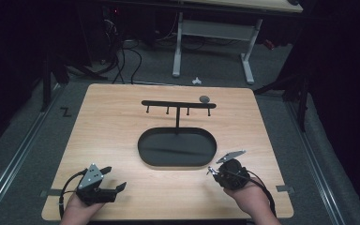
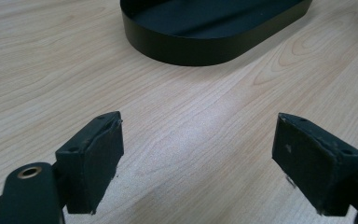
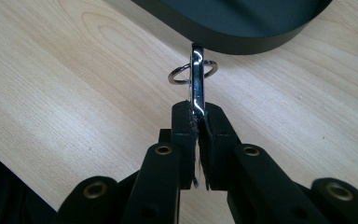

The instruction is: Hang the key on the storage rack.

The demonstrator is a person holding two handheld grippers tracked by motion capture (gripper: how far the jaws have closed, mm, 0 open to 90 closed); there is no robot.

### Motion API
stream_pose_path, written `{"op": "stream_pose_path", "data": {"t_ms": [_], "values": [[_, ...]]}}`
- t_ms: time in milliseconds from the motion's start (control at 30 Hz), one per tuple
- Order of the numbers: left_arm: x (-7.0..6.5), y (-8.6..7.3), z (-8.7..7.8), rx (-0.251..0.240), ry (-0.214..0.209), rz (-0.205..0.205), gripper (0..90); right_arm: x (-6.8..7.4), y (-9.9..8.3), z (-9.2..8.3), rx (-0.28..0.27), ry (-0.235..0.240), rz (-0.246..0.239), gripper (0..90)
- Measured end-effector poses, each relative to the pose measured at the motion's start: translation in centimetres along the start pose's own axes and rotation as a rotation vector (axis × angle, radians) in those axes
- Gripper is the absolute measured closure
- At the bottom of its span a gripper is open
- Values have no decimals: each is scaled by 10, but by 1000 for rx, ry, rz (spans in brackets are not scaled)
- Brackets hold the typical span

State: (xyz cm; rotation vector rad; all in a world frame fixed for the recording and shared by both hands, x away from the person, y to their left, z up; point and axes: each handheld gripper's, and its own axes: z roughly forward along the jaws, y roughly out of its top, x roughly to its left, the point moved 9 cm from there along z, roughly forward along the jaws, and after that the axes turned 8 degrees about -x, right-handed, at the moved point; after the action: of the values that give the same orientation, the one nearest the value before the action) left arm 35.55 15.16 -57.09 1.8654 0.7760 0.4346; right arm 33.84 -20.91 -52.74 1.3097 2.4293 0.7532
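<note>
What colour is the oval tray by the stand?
Black oval tray, shown best in the high view.

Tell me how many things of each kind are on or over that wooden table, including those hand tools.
Black stand with hooks and oval tray: 1
Small grey disc near the far edge: 1
Shiny metal key-like piece with ring: 1
Hand-held grippers: 2, left gripper and right gripper
Total: 5

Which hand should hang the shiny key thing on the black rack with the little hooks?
Probably the right. The right gripper is already shut on the metal piece with its ring, just beside the black tray under the hook rack. The left gripper is open, holding nothing.
</note>
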Motion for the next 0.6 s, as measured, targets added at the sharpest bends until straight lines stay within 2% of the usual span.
{"op": "stream_pose_path", "data": {"t_ms": [300, 600], "values": [[-1, 1, -1, -5, -7, -1, 170, -7, 1, -5, 8, -30, 24, 849], [1, 3, -2, -14, -4, -9, 169, -16, 11, -23, 30, -71, 71, 850]]}}
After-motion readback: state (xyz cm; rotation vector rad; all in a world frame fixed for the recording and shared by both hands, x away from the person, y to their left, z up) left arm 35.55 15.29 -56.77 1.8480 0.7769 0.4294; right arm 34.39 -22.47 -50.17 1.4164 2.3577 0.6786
